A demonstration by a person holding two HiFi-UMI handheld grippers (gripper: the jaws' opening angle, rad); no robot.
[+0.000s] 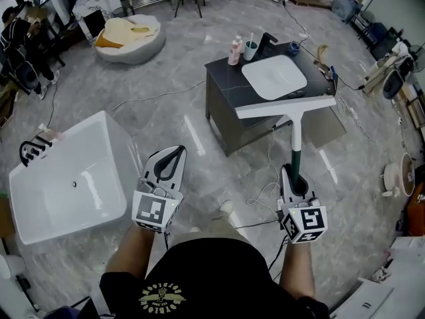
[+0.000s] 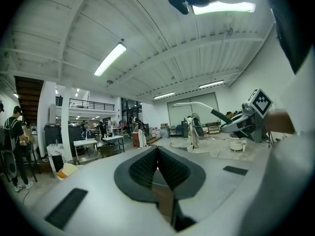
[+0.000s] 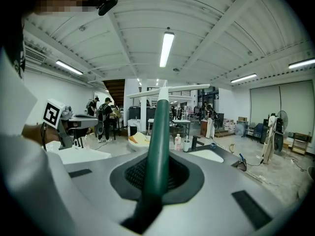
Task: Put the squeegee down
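Note:
The squeegee [image 1: 287,105] has a long white blade, a white stem and a dark green handle. My right gripper [image 1: 293,175] is shut on that handle and holds the squeegee out over the floor, blade away from me, in front of the dark vanity [image 1: 222,92]. In the right gripper view the green handle [image 3: 157,146] runs up between the pads of the right gripper [image 3: 156,173], and the blade [image 3: 170,89] lies crosswise above. My left gripper [image 1: 174,155] hangs to the left, shut and holding nothing. In its own view the left gripper [image 2: 157,162] has its pads together, with the squeegee [image 2: 197,103] off to the right.
The vanity carries a white basin [image 1: 273,76], a black tap [image 1: 266,41], a bottle [image 1: 234,50] and a cup [image 1: 250,49]. A white bathtub [image 1: 66,178] stands at the left. Cables [image 1: 262,195] trail over the grey floor. Chairs and clutter line the right side.

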